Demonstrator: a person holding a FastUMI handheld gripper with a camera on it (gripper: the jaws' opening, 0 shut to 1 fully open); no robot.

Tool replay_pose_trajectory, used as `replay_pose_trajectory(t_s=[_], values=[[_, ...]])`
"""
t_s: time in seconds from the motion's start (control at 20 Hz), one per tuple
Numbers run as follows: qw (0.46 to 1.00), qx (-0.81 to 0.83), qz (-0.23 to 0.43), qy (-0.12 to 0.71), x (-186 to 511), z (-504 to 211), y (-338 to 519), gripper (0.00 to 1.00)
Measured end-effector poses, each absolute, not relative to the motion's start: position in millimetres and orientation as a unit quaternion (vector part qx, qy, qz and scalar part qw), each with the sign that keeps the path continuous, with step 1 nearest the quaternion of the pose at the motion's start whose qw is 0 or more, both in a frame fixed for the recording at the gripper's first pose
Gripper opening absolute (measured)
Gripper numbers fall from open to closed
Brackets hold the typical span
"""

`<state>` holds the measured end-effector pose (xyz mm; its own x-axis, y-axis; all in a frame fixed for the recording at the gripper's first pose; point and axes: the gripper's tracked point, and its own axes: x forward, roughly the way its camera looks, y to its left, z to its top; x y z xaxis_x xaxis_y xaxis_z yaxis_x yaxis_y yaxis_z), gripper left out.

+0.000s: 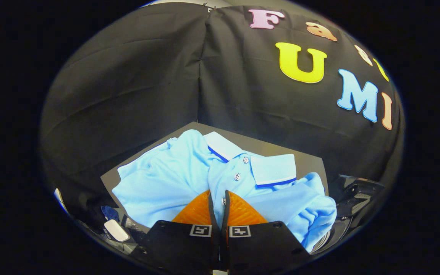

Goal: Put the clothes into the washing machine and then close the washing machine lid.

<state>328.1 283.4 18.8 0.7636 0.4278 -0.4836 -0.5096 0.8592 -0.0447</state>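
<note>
A light blue polo shirt [166, 179] with a white, blue-edged collar [273, 170] lies crumpled on a dark grey tabletop [309, 162] in the booth's corner. My gripper [218, 202] is down on the shirt's front. Its two orange fingers [199, 212] stand almost together, with a narrow strip of the buttoned placket pinched between them. The shirt spreads out to both sides of the fingers and beyond them, and its right sleeve [319, 217] hangs over the table's near right edge.
A black object with angular parts [357, 194] sits just right of the table, below its level. Lower left of the table are a small white rounded thing [115, 230] and something dark blue [110, 212]. Black cloth walls close in behind the table.
</note>
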Motion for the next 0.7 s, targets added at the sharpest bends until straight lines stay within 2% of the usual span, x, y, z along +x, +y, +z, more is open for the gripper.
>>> replay_pose_trajectory(t_s=[0.7], values=[[0.95,-0.018,0.293,0.103,291,182,267,0.03]])
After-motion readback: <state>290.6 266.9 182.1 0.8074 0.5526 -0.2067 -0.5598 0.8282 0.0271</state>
